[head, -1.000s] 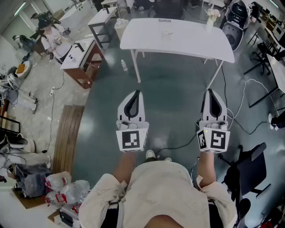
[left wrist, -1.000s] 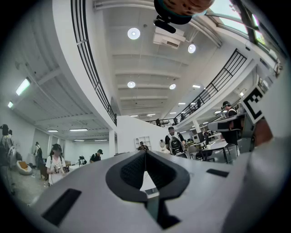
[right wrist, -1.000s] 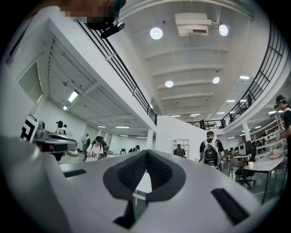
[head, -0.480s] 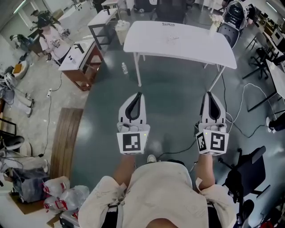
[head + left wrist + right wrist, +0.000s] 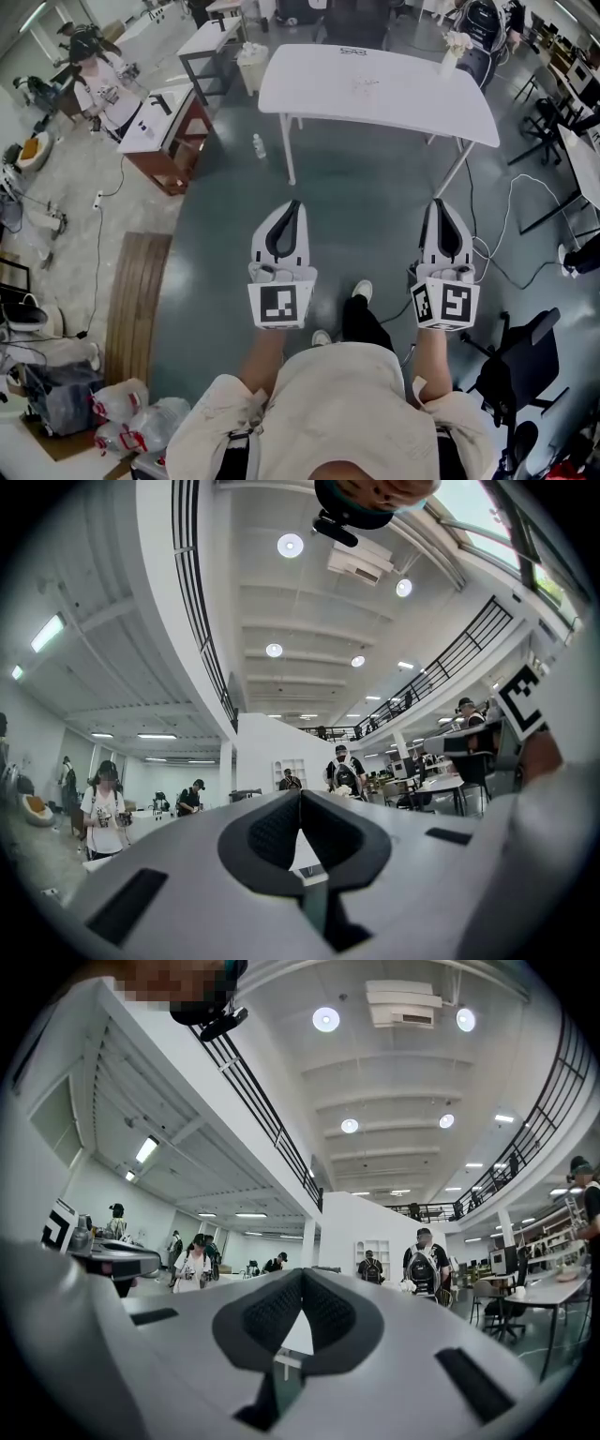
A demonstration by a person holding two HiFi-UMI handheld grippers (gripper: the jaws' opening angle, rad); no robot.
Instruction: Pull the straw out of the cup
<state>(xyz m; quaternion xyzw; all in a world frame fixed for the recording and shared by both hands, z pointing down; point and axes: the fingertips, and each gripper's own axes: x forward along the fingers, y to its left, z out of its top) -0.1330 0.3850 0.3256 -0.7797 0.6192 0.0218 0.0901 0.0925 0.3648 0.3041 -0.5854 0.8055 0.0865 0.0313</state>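
A small pale cup-like thing point(image 5: 456, 43) stands at the far right corner of a white table point(image 5: 375, 89); it is too small to make out a straw. My left gripper point(image 5: 293, 202) and right gripper point(image 5: 440, 202) are held side by side over the grey floor, well short of the table and pointing toward it. In the left gripper view the left gripper point(image 5: 300, 793) has its jaws closed tip to tip with nothing between them. The right gripper point(image 5: 303, 1273) shows the same in its own view. Both look out over a large hall.
A brown-and-white bench point(image 5: 164, 122) stands left of the table, with a small bottle point(image 5: 258, 145) on the floor between them. A black chair point(image 5: 511, 361) and cables point(image 5: 511, 211) are at the right. A wooden board point(image 5: 131, 300) and bags lie at the left. People stand across the hall.
The person has stepped forward, and a leg and shoe now show between the grippers. Both grippers stay shut and side by side.
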